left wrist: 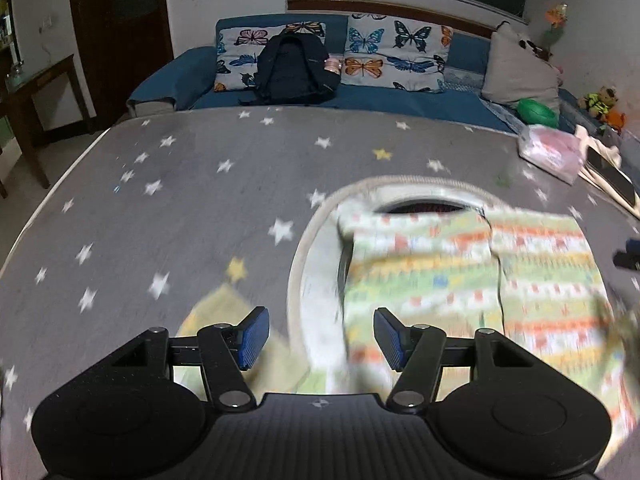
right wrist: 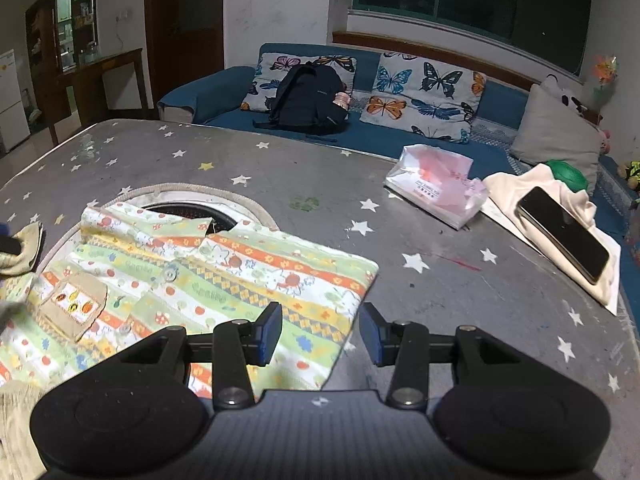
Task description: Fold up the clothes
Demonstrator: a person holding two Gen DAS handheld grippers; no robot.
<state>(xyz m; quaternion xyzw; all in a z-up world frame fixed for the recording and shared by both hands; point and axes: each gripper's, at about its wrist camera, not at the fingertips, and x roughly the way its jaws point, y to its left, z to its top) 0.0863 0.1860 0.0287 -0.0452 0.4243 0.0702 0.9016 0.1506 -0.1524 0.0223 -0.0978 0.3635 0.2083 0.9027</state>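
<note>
Both sets of jaws stand apart and hold nothing; the left gripper (left wrist: 321,338) hangs over the shirt's (right wrist: 208,280) left edge, the right gripper (right wrist: 320,334) over its right edge; the shirt lies flat on the starred table (right wrist: 460,280), buttoned, collar away; folding looks barely begun, the body and one blurred sleeve apparently left.

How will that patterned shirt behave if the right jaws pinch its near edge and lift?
Probably floppy: the patterned shirt lies flat and thin on the star-print table cover, so it should drape. Likely light. Part of it overlies the round opening, so a push may bunch or sag it.
</note>
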